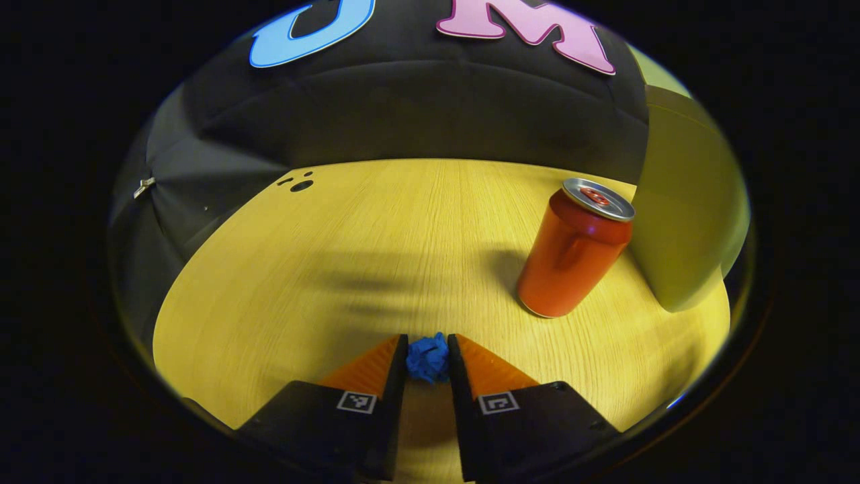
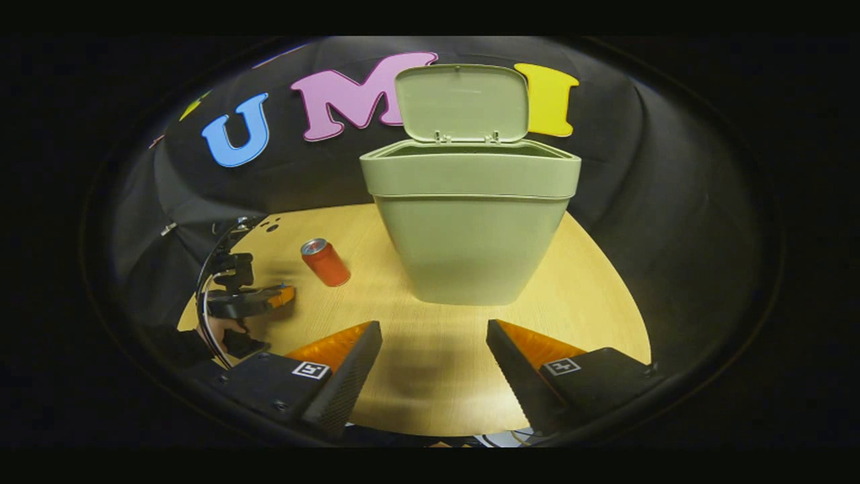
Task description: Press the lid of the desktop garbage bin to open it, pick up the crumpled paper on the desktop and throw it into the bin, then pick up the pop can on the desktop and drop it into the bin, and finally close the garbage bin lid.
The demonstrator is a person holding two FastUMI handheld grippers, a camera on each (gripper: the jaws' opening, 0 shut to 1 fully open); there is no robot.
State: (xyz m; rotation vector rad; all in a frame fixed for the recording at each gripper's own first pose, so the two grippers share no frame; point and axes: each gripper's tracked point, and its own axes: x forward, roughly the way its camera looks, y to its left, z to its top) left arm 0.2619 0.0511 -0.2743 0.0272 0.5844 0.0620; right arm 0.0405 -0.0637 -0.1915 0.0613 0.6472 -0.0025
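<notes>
A blue crumpled paper (image 1: 428, 359) sits between the fingertips of my left gripper (image 1: 428, 351), which is shut on it just above the wooden desktop (image 1: 376, 255). An upright red pop can (image 1: 572, 254) stands ahead and to the right, close beside the green bin (image 1: 685, 228). In the right gripper view the green bin (image 2: 470, 222) stands ahead at the middle with its lid (image 2: 461, 102) swung up and open. My right gripper (image 2: 433, 349) is open in front of the bin, holding nothing. The pop can (image 2: 325, 262) and the left gripper (image 2: 282, 296), held by a hand, are at the left.
The black cloth wall (image 1: 416, 114) closes off the back of the desktop. A small group of dark holes (image 1: 299, 183) marks the far left of the desktop. The desktop's near edge (image 2: 430, 430) runs just beneath my right gripper's fingers.
</notes>
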